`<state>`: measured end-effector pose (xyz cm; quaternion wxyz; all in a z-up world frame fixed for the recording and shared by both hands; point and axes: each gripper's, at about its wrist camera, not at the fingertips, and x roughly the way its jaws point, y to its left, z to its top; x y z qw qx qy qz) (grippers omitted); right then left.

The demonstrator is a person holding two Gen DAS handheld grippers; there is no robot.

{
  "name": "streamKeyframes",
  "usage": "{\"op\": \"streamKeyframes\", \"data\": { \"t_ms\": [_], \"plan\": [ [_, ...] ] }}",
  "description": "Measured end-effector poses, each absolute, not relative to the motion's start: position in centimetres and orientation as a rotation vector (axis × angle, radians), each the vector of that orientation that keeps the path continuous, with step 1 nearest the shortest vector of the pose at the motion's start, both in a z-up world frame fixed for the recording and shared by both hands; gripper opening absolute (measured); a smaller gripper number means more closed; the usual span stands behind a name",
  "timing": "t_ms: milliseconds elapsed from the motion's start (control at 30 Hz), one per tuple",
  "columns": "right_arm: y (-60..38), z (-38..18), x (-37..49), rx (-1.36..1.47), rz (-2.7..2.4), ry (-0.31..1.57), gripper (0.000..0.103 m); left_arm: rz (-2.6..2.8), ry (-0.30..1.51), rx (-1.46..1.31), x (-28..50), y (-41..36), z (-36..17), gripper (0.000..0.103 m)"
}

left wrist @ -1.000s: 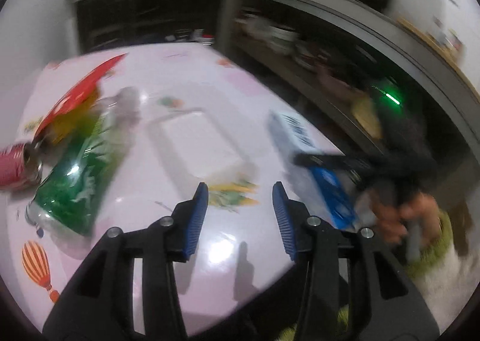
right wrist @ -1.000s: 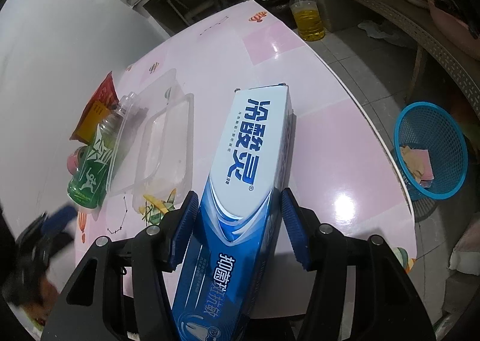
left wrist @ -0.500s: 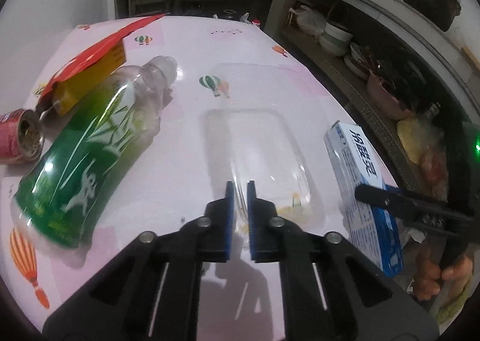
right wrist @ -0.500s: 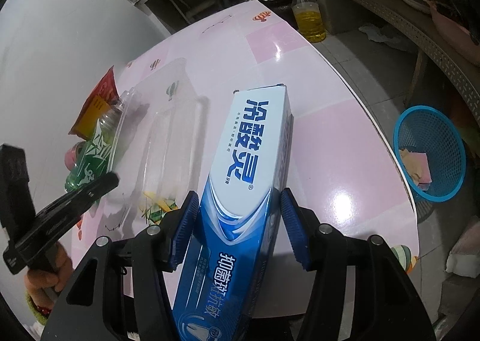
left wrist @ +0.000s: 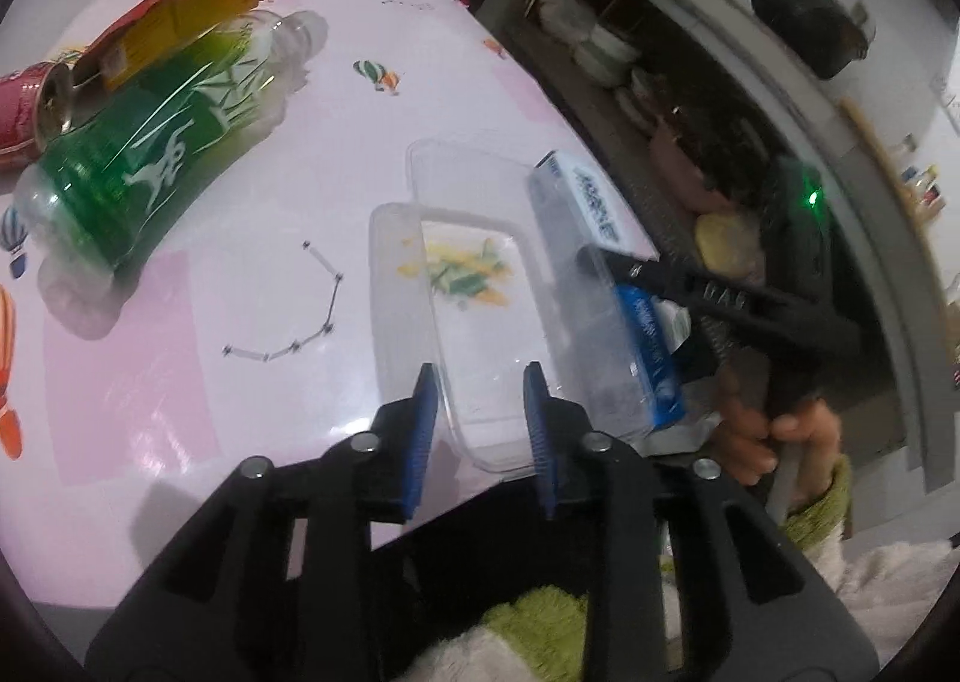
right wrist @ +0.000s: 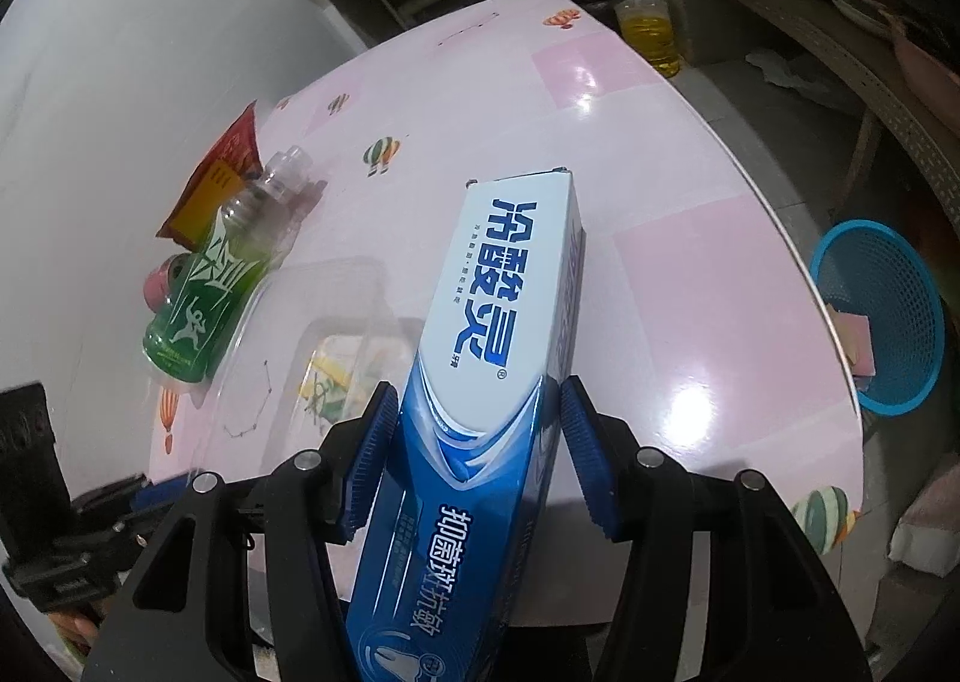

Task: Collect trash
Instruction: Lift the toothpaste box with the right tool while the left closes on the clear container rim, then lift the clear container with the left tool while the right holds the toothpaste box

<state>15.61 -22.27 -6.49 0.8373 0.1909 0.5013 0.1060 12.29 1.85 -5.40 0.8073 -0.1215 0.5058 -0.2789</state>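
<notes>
A clear plastic container lies at the near edge of the pink table, with its near end between the jaws of my left gripper. Those jaws are opening and the blue pads do not press on it. The same container shows left of the box in the right wrist view. My right gripper is shut on a long blue and white toothpaste box, held above the table. That box sits just right of the container in the left wrist view.
A green plastic bottle lies on its side at the left, with a red can and a red and yellow snack bag beside it. A blue basket stands on the floor to the right. An oil bottle stands beyond the table.
My left gripper went from open to shut at the clear container, which has since slid to the table's near edge; its jaws have parted again. The right gripper kept still with the box.
</notes>
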Motion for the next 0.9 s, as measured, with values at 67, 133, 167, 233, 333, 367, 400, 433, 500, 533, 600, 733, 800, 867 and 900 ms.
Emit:
{"op": "streamKeyframes", "data": {
  "t_ms": [67,133,167,233,333,367,400,433,500,533,600,733,800,867,900],
  "plan": [
    [-22.1,-6.4,15.7,0.392,0.225,1.06,0.054,-0.586,1.08,-0.262,12.9,1.8,-5.6,0.029],
    [-21.9,-6.4,15.7,0.377,0.226,1.065,0.054,-0.562,1.078,-0.239,13.8,1.4,-5.9,0.029],
    [-21.8,-6.4,15.7,0.368,0.226,1.065,0.054,-0.552,1.081,-0.222,14.2,1.4,-6.1,0.029],
    [-21.6,-6.4,15.7,0.352,0.229,1.068,0.054,-0.521,1.077,-0.173,14.9,1.0,-6.2,0.029],
    [-21.6,-6.3,15.7,0.343,0.234,1.071,0.054,-0.509,1.071,-0.136,15.5,1.2,-5.9,0.029],
    [-21.5,-6.4,15.7,0.339,0.238,1.071,0.054,-0.511,1.074,-0.131,15.8,1.1,-5.8,0.029],
    [-21.7,-6.4,15.7,0.336,0.241,1.07,0.054,-0.511,1.078,-0.124,16.3,0.9,-5.9,0.029],
    [-21.6,-6.4,15.8,0.334,0.243,1.07,0.054,-0.51,1.079,-0.116,16.7,0.6,-6.0,0.029],
    [-21.3,-6.4,15.9,0.332,0.247,1.068,0.054,-0.508,1.084,-0.098,17.7,0.0,-6.4,0.029],
    [-21.2,-6.4,16.0,0.332,0.249,1.068,0.055,-0.521,1.086,-0.099,18.2,-0.3,-6.8,0.029],
    [-20.9,-6.3,16.0,0.326,0.256,1.068,0.055,-0.531,1.104,-0.118,19.1,-0.7,-7.5,0.028],
    [-20.6,-6.2,15.9,0.305,0.26,1.062,0.054,-0.508,1.109,-0.124,19.3,-0.9,-8.2,0.016],
    [-20.8,-6.1,15.9,0.304,0.251,1.063,0.055,-0.493,1.105,-0.125,19.1,-0.7,-8.4,0.005],
    [-21.0,-6.1,15.9,0.305,0.239,1.066,0.055,-0.469,1.097,-0.121,18.7,-0.4,-8.5,0.003],
    [-21.0,-6.1,15.9,0.307,0.233,1.069,0.055,-0.452,1.088,-0.112,18.6,-0.4,-8.5,0.003]
  ]
}}
